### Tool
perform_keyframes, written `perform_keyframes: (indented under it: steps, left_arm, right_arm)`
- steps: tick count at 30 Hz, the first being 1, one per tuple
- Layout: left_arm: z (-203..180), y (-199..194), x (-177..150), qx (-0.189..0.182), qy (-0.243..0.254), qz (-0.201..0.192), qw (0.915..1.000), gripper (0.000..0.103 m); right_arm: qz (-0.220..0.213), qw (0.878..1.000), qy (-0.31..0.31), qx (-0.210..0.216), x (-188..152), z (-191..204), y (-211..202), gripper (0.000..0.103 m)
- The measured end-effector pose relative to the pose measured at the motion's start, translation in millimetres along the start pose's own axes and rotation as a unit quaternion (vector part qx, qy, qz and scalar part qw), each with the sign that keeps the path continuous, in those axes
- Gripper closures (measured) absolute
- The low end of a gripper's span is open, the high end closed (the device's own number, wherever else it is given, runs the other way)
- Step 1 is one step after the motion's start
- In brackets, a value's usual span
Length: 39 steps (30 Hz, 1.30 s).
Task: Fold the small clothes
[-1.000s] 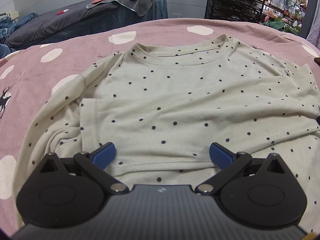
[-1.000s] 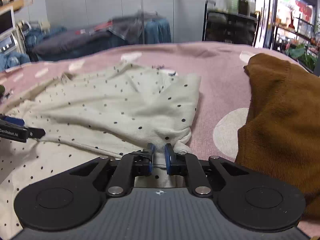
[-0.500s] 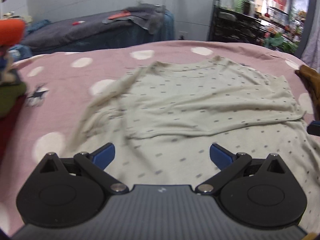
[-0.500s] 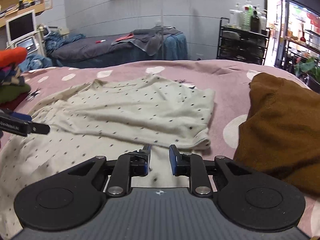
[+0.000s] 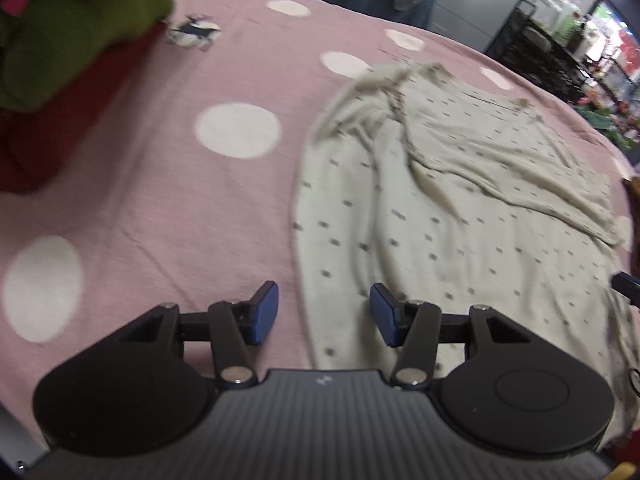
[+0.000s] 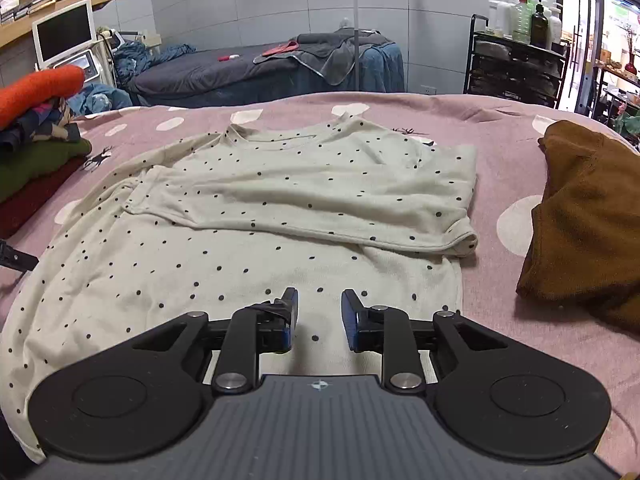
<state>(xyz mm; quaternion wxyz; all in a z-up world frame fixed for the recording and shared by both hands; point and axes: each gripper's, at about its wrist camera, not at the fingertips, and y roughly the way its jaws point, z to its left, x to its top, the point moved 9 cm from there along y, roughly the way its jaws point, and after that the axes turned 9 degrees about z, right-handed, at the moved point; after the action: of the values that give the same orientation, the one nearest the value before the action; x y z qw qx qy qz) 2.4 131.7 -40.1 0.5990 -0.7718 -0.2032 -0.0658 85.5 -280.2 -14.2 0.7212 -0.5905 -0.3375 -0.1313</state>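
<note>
Far left on the pink bedspread with white polka dots (image 6: 500,136): a stack of folded clothes (image 6: 36,152), orange on top, then dark patterned, green and dark red beneath, judged to be the finished pile, parked at the edge to leave the middle free for folding.

Next, low at the shirt's left edge: the left gripper (image 5: 323,312), jaws just narrowed from wide and gaping about halfway, nothing between them. Poised over the border where the side seam meets the bedspread, one blue pad above pink, the other above cloth (blurred in its own view, so contact with the fabric cannot be told). Probably lined up to take that left edge for the next fold.

Centre: the cream short-sleeved T-shirt with small dark dots (image 6: 248,240), collar away, spread flat, its right sleeve and side already laid across the chest, hem nearest and unfolded.

Then the right gripper (image 6: 319,316), jaws just eased apart, released, nothing pinched, hanging over the lower body of the shirt.

Far right: a rumpled brown knitted garment (image 6: 584,220), well apart from the shirt, presumably waiting its turn.

No containers here; only a black wire rack with bottles (image 6: 520,56) in the background.
</note>
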Motion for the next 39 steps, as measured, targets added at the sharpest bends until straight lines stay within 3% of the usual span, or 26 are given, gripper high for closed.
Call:
perform_keyframes:
  steps: [3, 4, 6, 7, 9, 11, 14, 15, 17, 19, 20, 25, 28, 33, 35, 36, 39]
  left_arm:
    - [-12, 9, 0, 0.038, 0.043, -0.015, 0.9982, 0.058]
    - [-13, 9, 0, 0.044, 0.045, -0.021, 0.9978, 0.064]
    - [-14, 9, 0, 0.033, 0.033, -0.033, 0.9983, 0.089]
    - [-13, 8, 1, 0.0, 0.014, -0.031, 0.9994, 0.101]
    - [-5, 7, 4, -0.044, -0.031, -0.032, 0.9981, 0.101]
    - [3, -1, 11, -0.037, -0.038, -0.044, 0.9977, 0.101]
    - [12, -35, 35, -0.057, -0.053, -0.087, 0.9931, 0.101]
    - [14, -51, 46, -0.049, -0.052, -0.111, 0.9913, 0.101]
    - [13, -84, 68, 0.004, -0.02, -0.152, 0.9882, 0.101]
    - [4, -123, 93, 0.075, 0.026, -0.2, 0.9766, 0.101]
    - [-2, -141, 103, 0.081, 0.043, -0.219, 0.9713, 0.101]
    - [-61, -203, 143, 0.016, 0.099, -0.27, 0.9576, 0.101]
    - [-111, -197, 147, -0.019, 0.149, -0.26, 0.9538, 0.1]
    - [-190, -117, 123, -0.097, 0.169, -0.166, 0.9667, 0.093]
    - [-214, -77, 101, -0.138, 0.173, -0.11, 0.969, 0.078]
    - [-223, -56, 88, -0.153, 0.17, -0.082, 0.97, 0.075]
    - [-223, -12, 64, -0.146, 0.164, -0.036, 0.975, 0.058]
  right_arm:
    - [0.003, 1.0, 0.002, -0.003, -1, 0, 1, 0.056]
    - [0.004, 1.0, 0.003, -0.003, -1, 0, 1, 0.051]
    - [0.006, 1.0, 0.003, -0.003, -2, 1, 1, 0.039]
    - [0.005, 1.0, 0.003, -0.003, -2, 1, 1, 0.036]
    - [0.004, 1.0, 0.004, -0.002, -2, 1, 0, 0.036]
    - [0.004, 1.0, 0.005, 0.001, -2, 2, -1, 0.036]
    - [0.004, 1.0, 0.006, 0.001, -2, 1, -3, 0.036]
    - [0.003, 1.0, 0.007, 0.002, -2, 1, -3, 0.036]
    - [0.001, 1.0, 0.011, 0.002, -1, -2, -4, 0.036]
    - [0.0, 1.0, 0.017, 0.002, -1, -4, -4, 0.036]
    - [0.001, 1.0, 0.021, 0.003, -1, -5, -4, 0.036]
    - [-0.004, 1.0, 0.029, 0.009, -2, -7, -7, 0.036]
    - [-0.005, 0.999, 0.032, 0.012, -3, -7, -8, 0.036]
    - [-0.007, 0.999, 0.031, 0.015, -3, -6, -12, 0.036]
    - [-0.008, 0.999, 0.033, 0.015, -3, -6, -14, 0.036]
    - [-0.008, 0.999, 0.034, 0.015, -3, -7, -15, 0.036]
    - [-0.009, 0.999, 0.035, 0.012, -3, -9, -18, 0.036]
